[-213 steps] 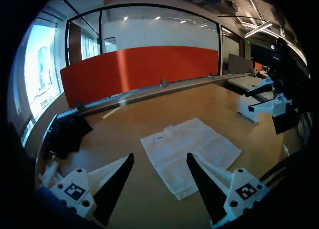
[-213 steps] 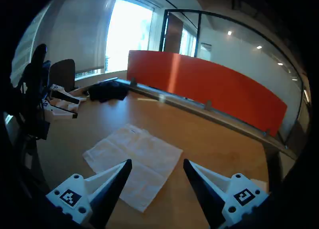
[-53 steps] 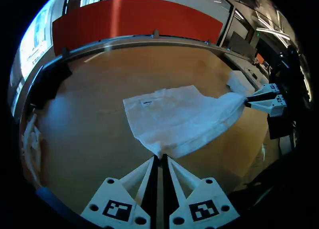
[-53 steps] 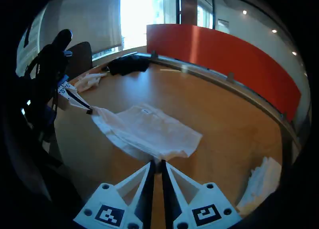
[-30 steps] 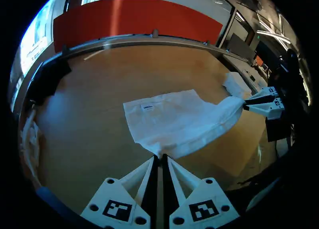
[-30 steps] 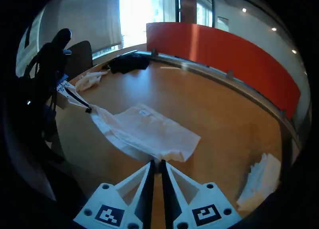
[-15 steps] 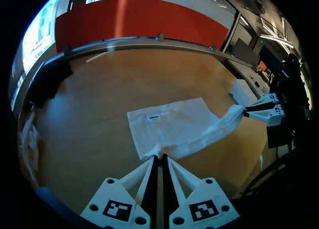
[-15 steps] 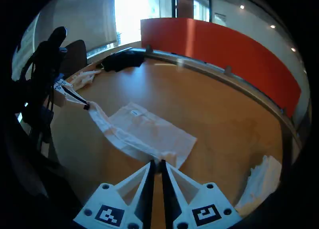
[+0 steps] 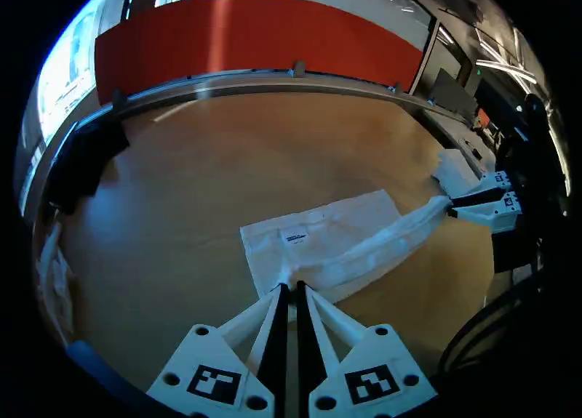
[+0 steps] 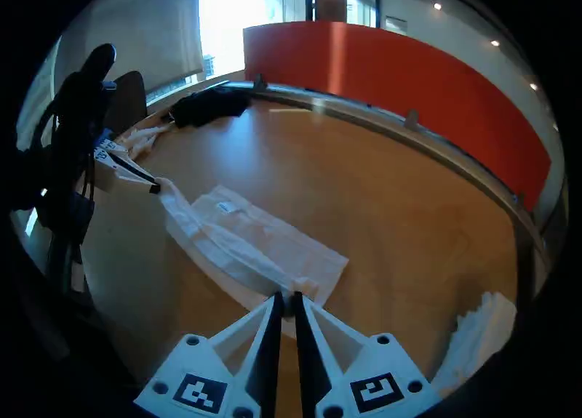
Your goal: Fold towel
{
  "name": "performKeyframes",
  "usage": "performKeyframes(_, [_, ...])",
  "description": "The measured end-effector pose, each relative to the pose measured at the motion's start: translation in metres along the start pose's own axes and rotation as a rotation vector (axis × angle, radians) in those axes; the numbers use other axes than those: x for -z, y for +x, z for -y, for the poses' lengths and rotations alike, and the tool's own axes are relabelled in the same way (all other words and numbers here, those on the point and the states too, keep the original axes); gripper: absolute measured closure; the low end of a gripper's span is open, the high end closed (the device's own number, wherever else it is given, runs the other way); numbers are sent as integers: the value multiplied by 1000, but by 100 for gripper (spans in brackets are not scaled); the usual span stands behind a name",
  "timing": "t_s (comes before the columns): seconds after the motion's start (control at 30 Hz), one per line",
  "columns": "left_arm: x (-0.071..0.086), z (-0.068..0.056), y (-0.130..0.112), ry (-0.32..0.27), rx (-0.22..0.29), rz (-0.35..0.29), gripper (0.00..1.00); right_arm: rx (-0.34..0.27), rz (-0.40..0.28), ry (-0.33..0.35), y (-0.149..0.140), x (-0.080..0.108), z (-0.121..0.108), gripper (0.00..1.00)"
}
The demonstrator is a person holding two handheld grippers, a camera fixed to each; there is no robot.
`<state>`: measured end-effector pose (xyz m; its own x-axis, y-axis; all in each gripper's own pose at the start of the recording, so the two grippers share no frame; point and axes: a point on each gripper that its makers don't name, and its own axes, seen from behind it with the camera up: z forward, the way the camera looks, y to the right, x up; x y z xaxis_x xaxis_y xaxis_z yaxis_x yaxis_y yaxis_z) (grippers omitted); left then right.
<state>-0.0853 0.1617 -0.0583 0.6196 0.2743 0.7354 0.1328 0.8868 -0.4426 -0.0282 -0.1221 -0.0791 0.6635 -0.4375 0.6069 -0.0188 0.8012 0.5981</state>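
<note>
Towel (image 9: 327, 232) lies on table (image 9: 218, 149), its near edge strung between 2 grippers. Left gripper (image 9: 289, 287) is at 1 near corner; right gripper (image 9: 449, 207) is at the other, off to its right. Divider (image 9: 254, 33) runs along the table's far edge. Cloth heap (image 9: 84, 160) sits far left, just before the divider. Cloth stack (image 9: 455, 171) sits on the table just behind the right gripper.

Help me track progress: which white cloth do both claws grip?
The towel stretched between them; the white heap and the white bundle lie loose at the table edge.
</note>
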Motion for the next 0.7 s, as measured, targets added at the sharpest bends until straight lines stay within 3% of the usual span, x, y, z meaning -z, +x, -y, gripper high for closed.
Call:
performKeyframes(0.27, [-15, 5, -3, 4, -19, 19, 92, -17, 16, -1, -5, -12, -5, 88])
performKeyframes(0.7, [-53, 19, -1, 31, -36, 24, 92, -61, 55, -25, -17, -49, -20, 86])
